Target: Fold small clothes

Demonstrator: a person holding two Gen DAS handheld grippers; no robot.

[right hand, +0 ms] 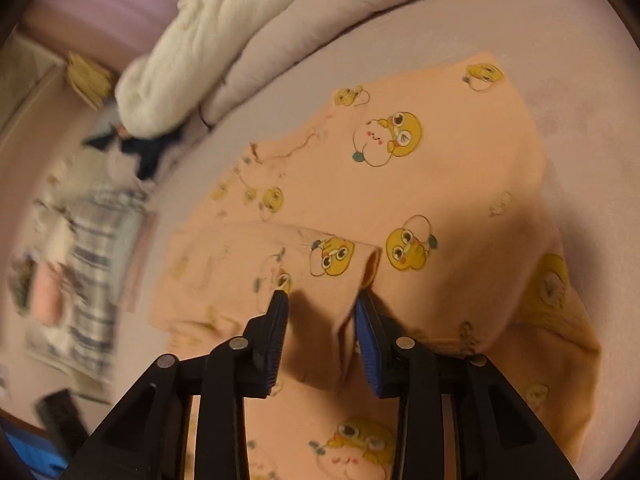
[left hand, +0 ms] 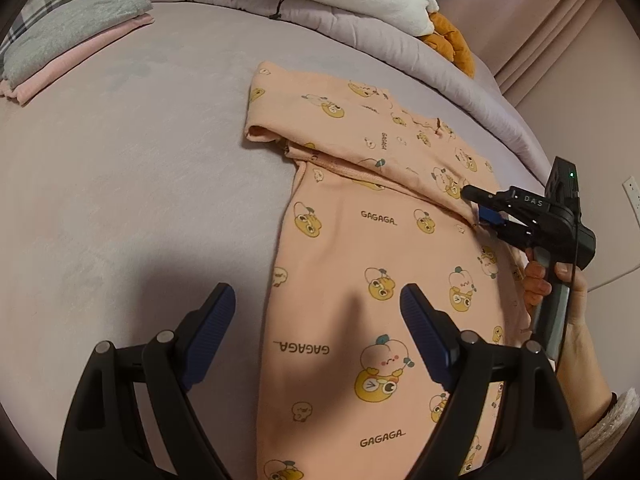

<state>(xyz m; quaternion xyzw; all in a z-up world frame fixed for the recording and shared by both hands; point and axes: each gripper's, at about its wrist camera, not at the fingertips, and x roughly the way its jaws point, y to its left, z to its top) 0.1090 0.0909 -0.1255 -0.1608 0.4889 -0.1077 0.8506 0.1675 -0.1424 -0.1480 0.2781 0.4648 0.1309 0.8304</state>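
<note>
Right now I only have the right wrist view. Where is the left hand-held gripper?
Observer: The left hand-held gripper is over the lower body of the peach cotton top with yellow cartoon prints, with its jaws wide and nothing between them.
Operator: Is anything else on the bed on that side?
Observer: A folded grey fleece cloth lies on a folded pink cloth at the far left of the lilac bed sheet, apart from the top.
Operator: And how does mine look from there?
Observer: The right hand-held gripper is at the top's right edge, by the sleeve fold.
</note>
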